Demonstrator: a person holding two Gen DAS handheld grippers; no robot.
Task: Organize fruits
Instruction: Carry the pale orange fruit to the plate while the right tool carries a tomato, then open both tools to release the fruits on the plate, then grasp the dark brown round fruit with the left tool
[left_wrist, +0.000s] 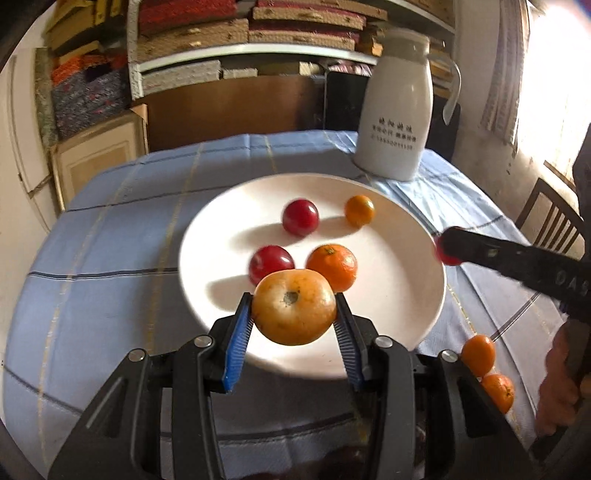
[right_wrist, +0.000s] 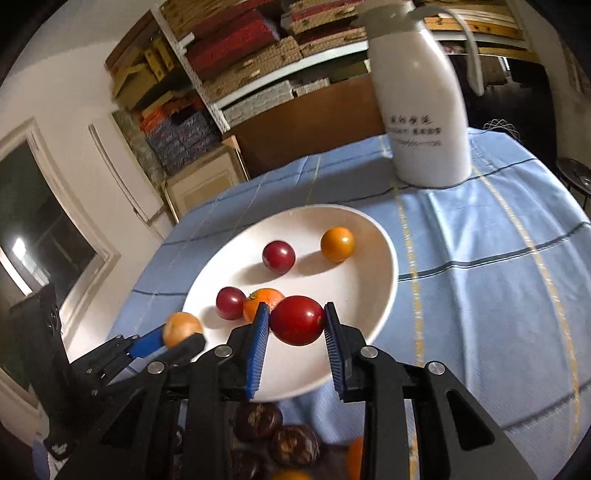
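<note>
The round white ceramic plate (left_wrist: 406, 295) lies in the middle of the table, on a light blue checked tablecloth (left_wrist: 110, 277), and carries four fruits: two small dark red plums (left_wrist: 300, 216), one toward the far side and one nearer on the left, a small yellow-orange citrus fruit (left_wrist: 359, 210) at the far right, and a bright orange mandarin (left_wrist: 332, 266) near the middle. The left tool (left_wrist: 294, 314) pinches a larger pale orange mandarin (left_wrist: 294, 306) between its blue ribbed pads, held above the plate's near edge. The right tool (right_wrist: 297, 320) pinches a third dark red plum (right_wrist: 297, 320) over the plate's near right part. Two more orange mandarins (left_wrist: 478, 354) lie on the cloth just off the plate's near right rim, beside the person's hand (left_wrist: 557, 387). Several dark brown round fruits (right_wrist: 257, 421) sit on the near edge, under the right tool. A tall white thermos jug with printed lettering (left_wrist: 395, 122) stands at the far right; stacked shelves (left_wrist: 240, 40) fill the wall behind.
</note>
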